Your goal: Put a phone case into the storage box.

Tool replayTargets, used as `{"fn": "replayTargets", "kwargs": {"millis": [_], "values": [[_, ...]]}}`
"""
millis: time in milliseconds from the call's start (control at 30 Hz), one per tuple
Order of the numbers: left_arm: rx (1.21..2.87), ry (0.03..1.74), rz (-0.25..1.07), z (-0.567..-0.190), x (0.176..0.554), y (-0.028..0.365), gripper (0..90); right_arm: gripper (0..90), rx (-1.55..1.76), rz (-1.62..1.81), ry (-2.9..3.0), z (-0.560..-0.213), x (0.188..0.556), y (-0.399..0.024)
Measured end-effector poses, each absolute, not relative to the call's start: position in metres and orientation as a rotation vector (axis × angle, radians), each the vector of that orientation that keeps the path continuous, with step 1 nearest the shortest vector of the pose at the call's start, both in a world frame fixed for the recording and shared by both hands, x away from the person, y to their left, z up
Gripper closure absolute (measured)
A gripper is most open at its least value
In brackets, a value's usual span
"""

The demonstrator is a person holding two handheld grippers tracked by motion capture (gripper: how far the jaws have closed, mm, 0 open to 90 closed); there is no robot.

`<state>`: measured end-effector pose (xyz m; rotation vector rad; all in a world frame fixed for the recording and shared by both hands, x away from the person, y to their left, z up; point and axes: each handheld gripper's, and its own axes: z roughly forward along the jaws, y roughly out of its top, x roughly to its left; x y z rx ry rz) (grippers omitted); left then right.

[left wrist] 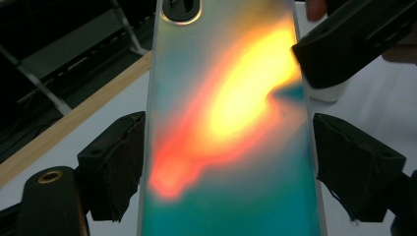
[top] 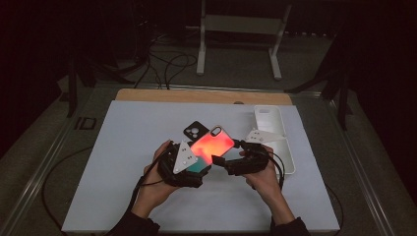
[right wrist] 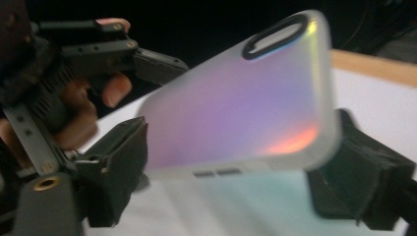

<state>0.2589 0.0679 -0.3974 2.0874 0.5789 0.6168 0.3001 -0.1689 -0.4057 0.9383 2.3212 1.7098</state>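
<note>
An iridescent phone case (top: 212, 142), glowing orange-red with a teal end, is held above the white table mat (top: 123, 162) between both hands. My left gripper (top: 198, 166) is shut on the teal end. In the left gripper view its pads (left wrist: 120, 162) press the two long edges of the case (left wrist: 231, 123). My right gripper (top: 220, 160) comes in from the right. In the right gripper view the case (right wrist: 236, 108) spans the gap and both pads (right wrist: 123, 162) meet its edges. The right gripper's jaw also shows at the case's edge in the left gripper view.
A black phone case (top: 195, 130) lies on the mat just behind the held one. A long white tray (top: 282, 147) sits at the mat's right side with a white case (top: 268, 118) at its far end. The wooden table edge (top: 196, 96) runs along the back.
</note>
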Motion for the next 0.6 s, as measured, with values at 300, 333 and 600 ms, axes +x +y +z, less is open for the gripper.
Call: {"fn": "replayTargets", "kwargs": {"millis": [300, 333, 600], "values": [[2.079, 0.580, 0.609, -0.3987, 0.2584, 0.0645, 17.0, 45.7, 1.040, 1.754, 2.337, -0.4036, 0.2996, -0.1641], [2.078, 0.582, 0.609, -0.3988, 0.2582, 0.0643, 17.1, 47.5, 1.051, 1.768, 2.335, -0.4035, 0.3000, -0.1645], [2.087, 0.583, 0.597, -0.4021, 0.2588, 0.0617, 17.0, 70.6, 1.044, 1.823, 2.336, -0.4003, 0.2972, -0.1615]]}}
